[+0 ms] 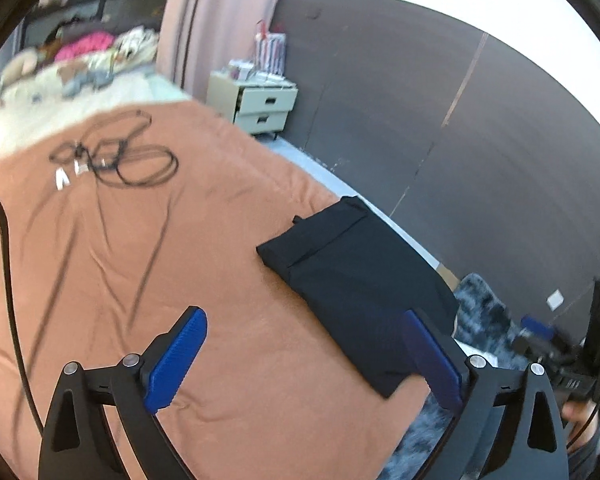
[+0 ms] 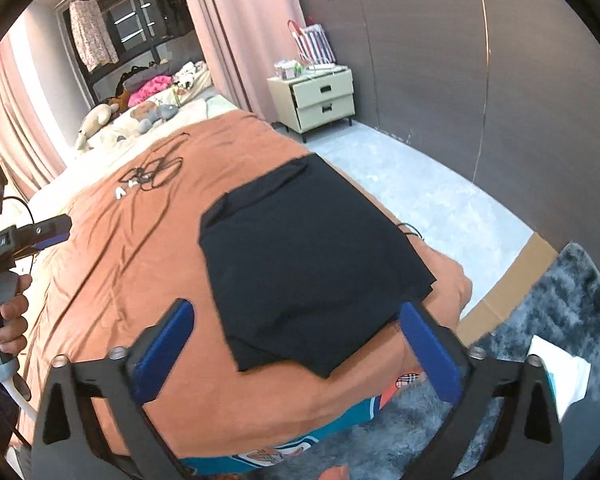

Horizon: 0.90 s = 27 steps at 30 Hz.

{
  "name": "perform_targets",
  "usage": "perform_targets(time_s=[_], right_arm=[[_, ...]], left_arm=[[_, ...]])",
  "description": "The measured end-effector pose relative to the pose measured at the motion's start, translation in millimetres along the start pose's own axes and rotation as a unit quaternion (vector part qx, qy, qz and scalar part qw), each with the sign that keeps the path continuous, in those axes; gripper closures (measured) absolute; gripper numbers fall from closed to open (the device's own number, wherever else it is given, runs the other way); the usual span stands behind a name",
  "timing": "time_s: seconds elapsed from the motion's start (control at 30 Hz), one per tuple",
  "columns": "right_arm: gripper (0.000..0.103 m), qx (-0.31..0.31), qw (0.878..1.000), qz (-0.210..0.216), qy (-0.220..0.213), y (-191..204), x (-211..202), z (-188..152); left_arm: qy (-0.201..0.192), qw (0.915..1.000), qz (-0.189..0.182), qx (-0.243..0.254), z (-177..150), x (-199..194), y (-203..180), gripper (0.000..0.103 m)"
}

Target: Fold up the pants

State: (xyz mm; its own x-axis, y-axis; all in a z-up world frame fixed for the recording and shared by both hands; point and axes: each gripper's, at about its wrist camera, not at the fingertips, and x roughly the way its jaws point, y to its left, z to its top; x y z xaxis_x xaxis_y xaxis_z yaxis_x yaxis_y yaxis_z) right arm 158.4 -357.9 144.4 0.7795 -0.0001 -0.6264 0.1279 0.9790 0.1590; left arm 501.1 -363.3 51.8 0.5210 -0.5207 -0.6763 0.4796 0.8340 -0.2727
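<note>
Since the black pants [image 2: 300, 264] are lying folded flat near the corner of the orange bedspread [image 2: 132, 264], I am holding my left gripper [image 1: 304, 360] and right gripper [image 2: 300, 352] above them, jaws wide, gripping nothing.

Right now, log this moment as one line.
folded black pants flat on orange bedsheet | left gripper open, empty | right gripper open, empty
</note>
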Motion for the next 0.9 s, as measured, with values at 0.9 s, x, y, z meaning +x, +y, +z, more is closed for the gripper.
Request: perform_targets(time_s=[0.9], right_arm=[[0.0,-0.051,0.997,0.013,-0.052,94,-86,-80]], left_arm=[[-0.094,0.9939,0.028,0.051,-86,-215,-16,0.0]])
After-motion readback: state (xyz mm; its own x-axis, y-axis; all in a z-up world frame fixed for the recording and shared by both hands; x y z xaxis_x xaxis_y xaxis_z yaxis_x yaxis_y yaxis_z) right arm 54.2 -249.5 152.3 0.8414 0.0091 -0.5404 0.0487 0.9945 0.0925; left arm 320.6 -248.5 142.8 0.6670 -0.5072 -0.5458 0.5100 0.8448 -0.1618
